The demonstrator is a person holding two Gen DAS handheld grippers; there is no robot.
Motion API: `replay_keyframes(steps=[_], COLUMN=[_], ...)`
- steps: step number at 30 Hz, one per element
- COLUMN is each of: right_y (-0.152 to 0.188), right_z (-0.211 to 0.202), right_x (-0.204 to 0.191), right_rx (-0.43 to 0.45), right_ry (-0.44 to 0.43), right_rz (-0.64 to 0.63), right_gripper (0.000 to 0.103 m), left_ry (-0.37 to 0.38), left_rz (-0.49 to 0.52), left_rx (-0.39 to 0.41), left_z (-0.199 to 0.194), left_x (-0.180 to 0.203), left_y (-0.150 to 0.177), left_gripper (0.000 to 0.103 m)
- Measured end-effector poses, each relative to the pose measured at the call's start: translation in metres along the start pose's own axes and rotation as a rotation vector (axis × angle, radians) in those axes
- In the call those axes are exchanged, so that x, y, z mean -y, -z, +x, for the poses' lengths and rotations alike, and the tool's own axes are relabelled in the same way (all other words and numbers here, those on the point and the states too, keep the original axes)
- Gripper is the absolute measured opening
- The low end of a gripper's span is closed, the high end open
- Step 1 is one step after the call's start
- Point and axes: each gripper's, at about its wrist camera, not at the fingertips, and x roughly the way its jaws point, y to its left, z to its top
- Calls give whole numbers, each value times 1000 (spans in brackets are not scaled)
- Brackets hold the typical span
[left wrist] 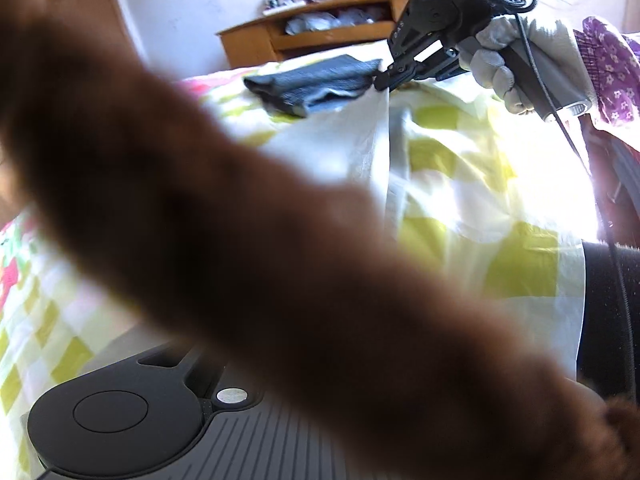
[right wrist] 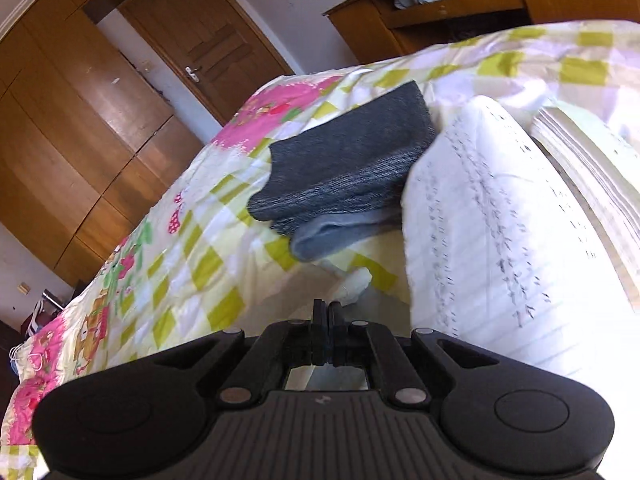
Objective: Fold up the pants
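The right gripper point(left wrist: 380, 80), gripped by one grey-gloved hand point(left wrist: 516, 64), has its jaws pinched together on the edge of one white garment point(left wrist: 344, 148), apparently the pants, lifting it off the bed. The left gripper's fingertips are hidden behind a blurred brown cloth point(left wrist: 240, 220) draped across its camera, so what it clamps cannot be told, though its jaws are nearly closed. One folded grey-blue garment point(right wrist: 348, 160) lies on the checked bedsheet point(right wrist: 192, 264) just beyond. One wooden shelf unit point(right wrist: 460, 4) stands behind the bed.

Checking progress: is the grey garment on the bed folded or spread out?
Folded: the grey garment lies as a compact layered stack on the checkered bedsheet, doubled edges showing at its near end.
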Motion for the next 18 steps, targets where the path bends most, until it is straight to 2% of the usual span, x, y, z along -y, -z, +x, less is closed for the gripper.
replay_keyframes(steps=[9,13,14,16,18], right_y=[3,10,11,12,13], right_z=[-5,-11,-12,-9,1], right_x=[11,15,16,17,15], right_rx=[-50,-59,-61,-82,-109], right_ry=[36,62,60,29,22], right_rz=[9,8,15,33,44], right_gripper=[24,33,35,45,48], left_ry=[5,10,11,12,11], left_rz=[18,27,26,23,23], left_rx=[-33,-26,-24,-21,-21], left_z=[8,9,9,8,8], left_x=[9,14,14,15,16], left_y=[-6,-8,-9,-9,-8], left_gripper=[17,17,17,17,17])
